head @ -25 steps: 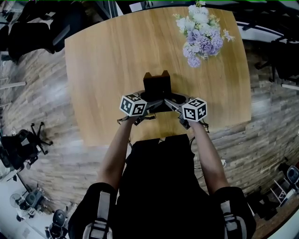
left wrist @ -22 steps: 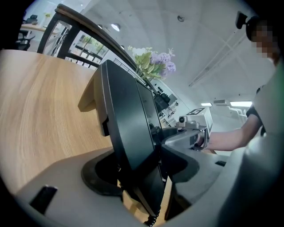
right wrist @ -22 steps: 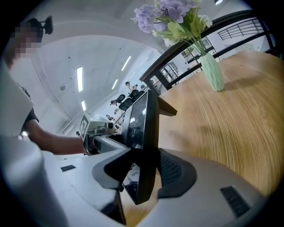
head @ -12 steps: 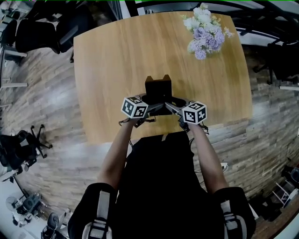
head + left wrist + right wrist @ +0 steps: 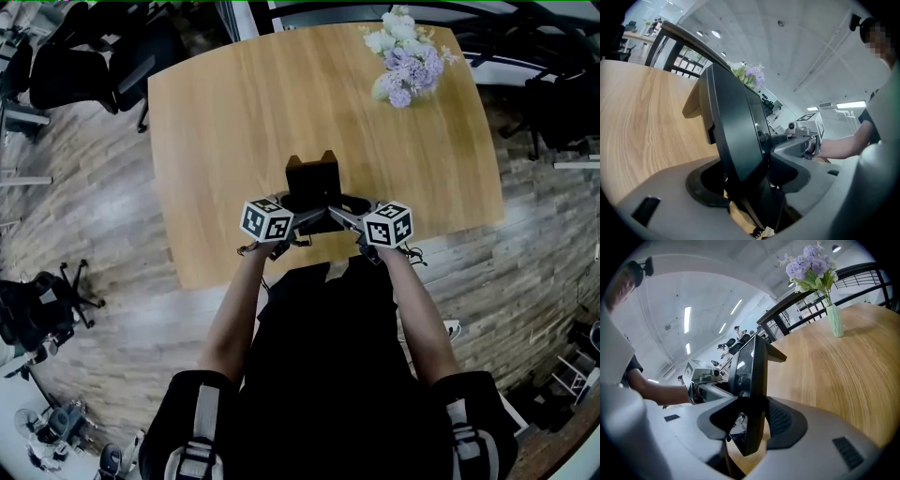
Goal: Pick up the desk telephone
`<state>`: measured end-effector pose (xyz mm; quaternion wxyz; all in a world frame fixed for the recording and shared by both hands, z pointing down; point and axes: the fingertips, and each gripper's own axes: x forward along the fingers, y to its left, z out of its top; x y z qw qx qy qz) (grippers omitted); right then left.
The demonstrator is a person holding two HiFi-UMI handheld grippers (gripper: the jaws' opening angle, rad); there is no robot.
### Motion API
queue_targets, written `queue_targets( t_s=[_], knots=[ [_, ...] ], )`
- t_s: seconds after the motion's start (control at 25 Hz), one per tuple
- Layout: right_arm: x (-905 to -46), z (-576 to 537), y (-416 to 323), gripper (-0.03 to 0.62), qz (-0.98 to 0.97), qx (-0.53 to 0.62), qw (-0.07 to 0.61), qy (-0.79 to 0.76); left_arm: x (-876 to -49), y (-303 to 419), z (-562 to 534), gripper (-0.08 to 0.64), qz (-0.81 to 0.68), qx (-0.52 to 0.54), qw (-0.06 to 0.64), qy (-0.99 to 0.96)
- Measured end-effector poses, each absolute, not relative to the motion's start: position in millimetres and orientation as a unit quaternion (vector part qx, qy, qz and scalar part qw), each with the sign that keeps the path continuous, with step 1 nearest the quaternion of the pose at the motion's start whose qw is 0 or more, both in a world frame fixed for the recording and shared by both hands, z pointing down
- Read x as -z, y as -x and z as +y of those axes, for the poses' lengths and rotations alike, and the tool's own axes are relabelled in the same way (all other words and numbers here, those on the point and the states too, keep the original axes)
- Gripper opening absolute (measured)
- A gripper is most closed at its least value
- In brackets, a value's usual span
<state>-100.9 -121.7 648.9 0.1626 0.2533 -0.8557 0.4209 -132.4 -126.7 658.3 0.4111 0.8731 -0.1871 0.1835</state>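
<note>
Your left tool (image 5: 750, 185) is closed on the phone (image 5: 733, 136) and pinches its thin black body from the left. Your right tool (image 5: 752, 420) grips the same phone from the right. Each tool has the phone squeezed between its two pads, so neither one is empty. The phone sits in the middle of the desk (image 5: 234, 112), close to the near edge and right in front of you. It stands up steeply. I cannot tell if its bottom touches the desk or is just off it.

Here is what could go wrong, as I see it.

- The phone looks smooth and shiny, and you hold only a narrow part of it. If you loosen one tool, it may slide out.
- You hold it from two sides. If one hand lifts faster or pulls away from the other, the phone may twist and pop free.
- The phone is near the desk's edge. If it drops, it may miss the desk and hit the floor.
- A small curly cord (image 5: 757, 231) shows under the phone. I cannot see where it goes. If it is fixed somewhere, a quick lift could tug the phone from your grip.

The flowers (image 5: 811, 266) stand far off at the far right, so they are safe.
</note>
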Motion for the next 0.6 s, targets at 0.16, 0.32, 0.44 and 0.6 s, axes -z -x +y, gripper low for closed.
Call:
queue_targets(
  t_s=[0.16, 0.32, 0.44, 0.6],
  knots=[
    [-649, -113, 97, 0.184, -0.854, -0.425, 0.165, -0.252, -658, 128, -118, 0.29, -0.187, -0.183, 0.413, -0.872],
    [-648, -108, 86, 0.184, -0.855, -0.424, 0.167, -0.248, -657, 118, -113, 0.29, -0.188, -0.179, 0.412, -0.873],
    [-647, -106, 75, 0.184, -0.858, -0.421, 0.164, -0.244, -655, 107, -111, 0.29, -0.194, -0.179, 0.407, -0.875],
    [-643, -102, 58, 0.184, -0.861, -0.423, 0.155, -0.237, -650, 91, -107, 0.29, -0.205, -0.18, 0.401, -0.875]
  ],
)
